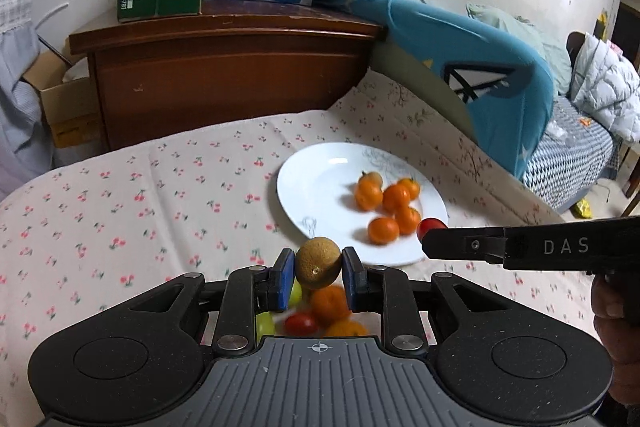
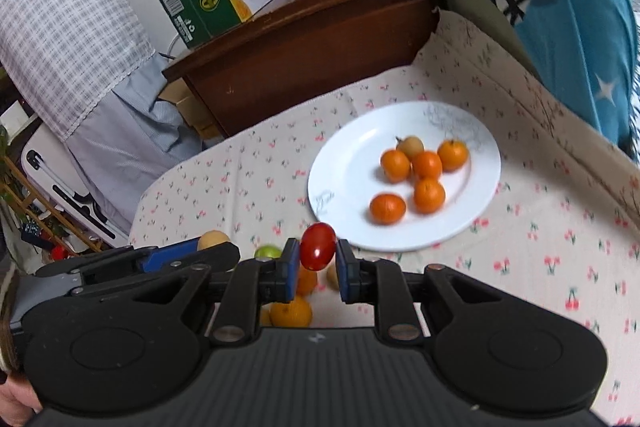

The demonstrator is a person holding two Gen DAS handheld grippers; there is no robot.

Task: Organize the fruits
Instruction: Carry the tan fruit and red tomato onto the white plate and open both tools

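Fruits are split between a white plate (image 2: 348,163) and a loose pile on the cherry-print cloth (image 2: 540,227) just short of that plate. Five small oranges (image 2: 429,195) and one tan fruit lie together on the plate. The left hand-held gripper (image 1: 319,263) is clamped on a brownish round fruit (image 1: 318,263), held above the loose pile. The right hand-held gripper (image 2: 318,253) is clamped on a red cherry tomato (image 2: 318,246) near the plate's front rim.
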